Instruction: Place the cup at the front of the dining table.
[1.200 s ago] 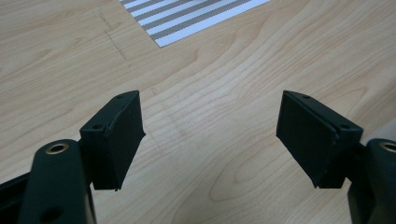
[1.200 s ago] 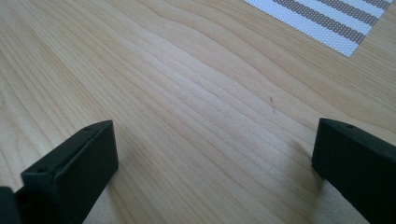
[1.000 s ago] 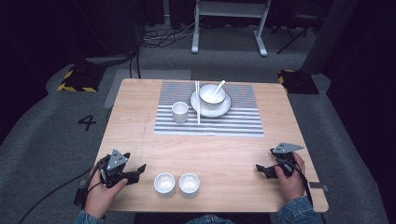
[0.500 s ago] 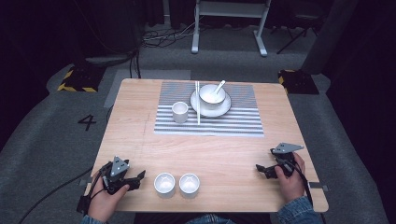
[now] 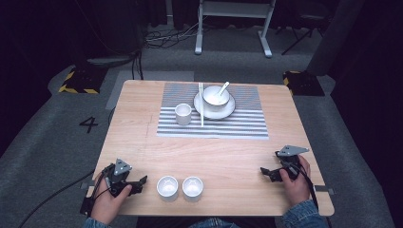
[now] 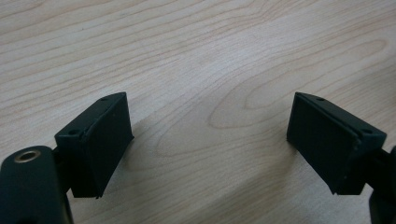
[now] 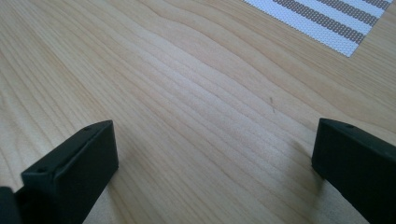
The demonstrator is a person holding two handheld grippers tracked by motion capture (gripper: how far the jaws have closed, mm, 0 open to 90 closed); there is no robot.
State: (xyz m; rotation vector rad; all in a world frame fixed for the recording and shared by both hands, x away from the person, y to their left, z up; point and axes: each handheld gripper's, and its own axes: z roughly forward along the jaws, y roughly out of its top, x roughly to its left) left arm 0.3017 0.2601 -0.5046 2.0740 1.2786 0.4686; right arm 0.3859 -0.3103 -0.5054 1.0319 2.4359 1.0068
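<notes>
Tongs [image 5: 139, 183] and [image 5: 266, 172] released over woodgrain table [image 5: 237, 156]; round white, seemingly ceramic cups [image 5: 167, 185] nearby.

Dark studio-like lab, taped floor number 4 [image 5: 89, 124], hazard-striped blocks [image 5: 76, 81], cables [image 5: 166, 38]

bench [image 5: 142, 123]: pale wood grain
mat [image 5: 214, 124]: grey and white stripes
cups [image 5: 167, 186]: white
mug [image 5: 183, 114]: white
bowl [image 5: 215, 96]: white
plate [image 5: 227, 110]: white
hand-held gripper [image 6: 208, 140]: black jaws
floor [image 5: 43, 142]: grey, white "4"
</notes>
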